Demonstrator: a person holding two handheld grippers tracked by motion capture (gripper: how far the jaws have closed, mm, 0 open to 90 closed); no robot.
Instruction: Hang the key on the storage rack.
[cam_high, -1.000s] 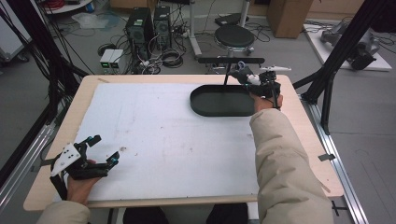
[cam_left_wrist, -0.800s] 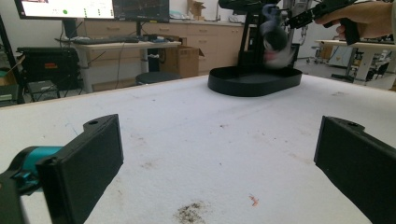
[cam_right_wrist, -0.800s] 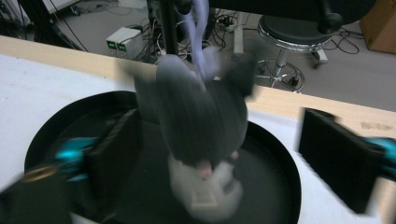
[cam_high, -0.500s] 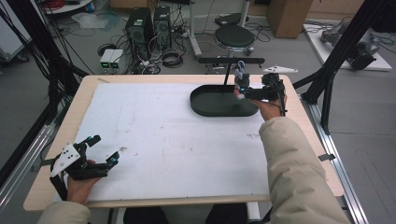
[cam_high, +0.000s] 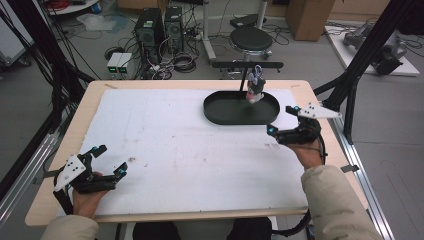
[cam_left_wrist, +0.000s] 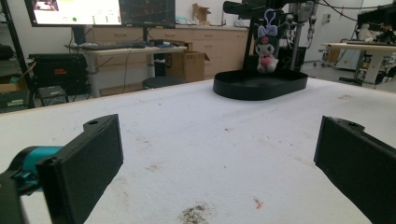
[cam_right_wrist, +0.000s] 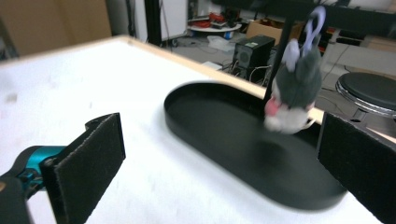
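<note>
Now plush keychain (cam_high: 255, 89) hangs over far black tray (cam_high: 225, 114); right gripper (cam_high: 282, 120) fingers apart near it, left gripper (cam_high: 107, 159) fingers apart, table (cam_high: 165, 145) between unobstructed.

The table (cam_high: 75, 125) is a pale wooden top with a white mat (cam_high: 165, 150) over most of it, stained in small brown spots toward six o'clock. Black metal frame bars (cam_high: 362, 55) rise at three and nine o'clock. Beyond the far edge, at twelve o'clock, a round black stool (cam_high: 252, 37) stands on a grey floor (cam_high: 65, 55). At eleven o'clock sit two black computer towers (cam_high: 160, 30) among tangled cables (cam_high: 180, 62), with a small white box (cam_high: 119, 62) beside them. A cardboard box (cam_high: 307, 17) stands at one o'clock. In the left gripper view, wooden cabinets (cam_left_wrist: 205, 46) line the far wall, and a lit monitor (cam_left_wrist: 77, 11) hangs above a desk (cam_left_wrist: 116, 49) at ten o'clock.
</note>
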